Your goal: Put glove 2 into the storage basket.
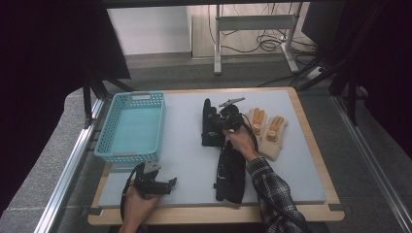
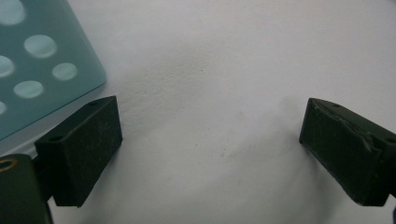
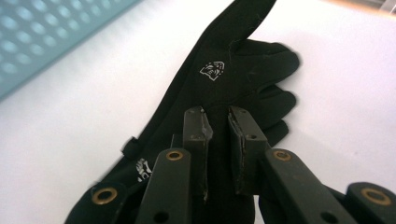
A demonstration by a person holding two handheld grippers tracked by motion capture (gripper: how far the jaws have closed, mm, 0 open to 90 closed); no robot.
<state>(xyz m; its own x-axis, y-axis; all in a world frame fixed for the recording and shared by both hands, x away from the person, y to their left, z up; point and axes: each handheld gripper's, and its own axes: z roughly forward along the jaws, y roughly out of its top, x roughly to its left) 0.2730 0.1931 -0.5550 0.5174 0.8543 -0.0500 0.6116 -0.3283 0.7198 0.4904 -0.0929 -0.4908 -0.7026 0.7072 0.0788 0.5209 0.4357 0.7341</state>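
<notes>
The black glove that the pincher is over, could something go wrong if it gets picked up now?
Maybe. The right gripper has its jaws nearly closed over the black glove, possibly pinching only a thin fold, so it might slip out when lifted. The beige gloves lie close beside it, so a sideways swing could drag them. The basket is across the mat, a long way to carry a loosely held glove.

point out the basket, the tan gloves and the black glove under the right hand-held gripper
basket (image 1: 122, 154), high view, on its near rim
tan gloves (image 1: 272, 145), high view, on the cuff of the right one
black glove (image 3: 219, 70), right gripper view, on the back of the glove near the white logo
</notes>
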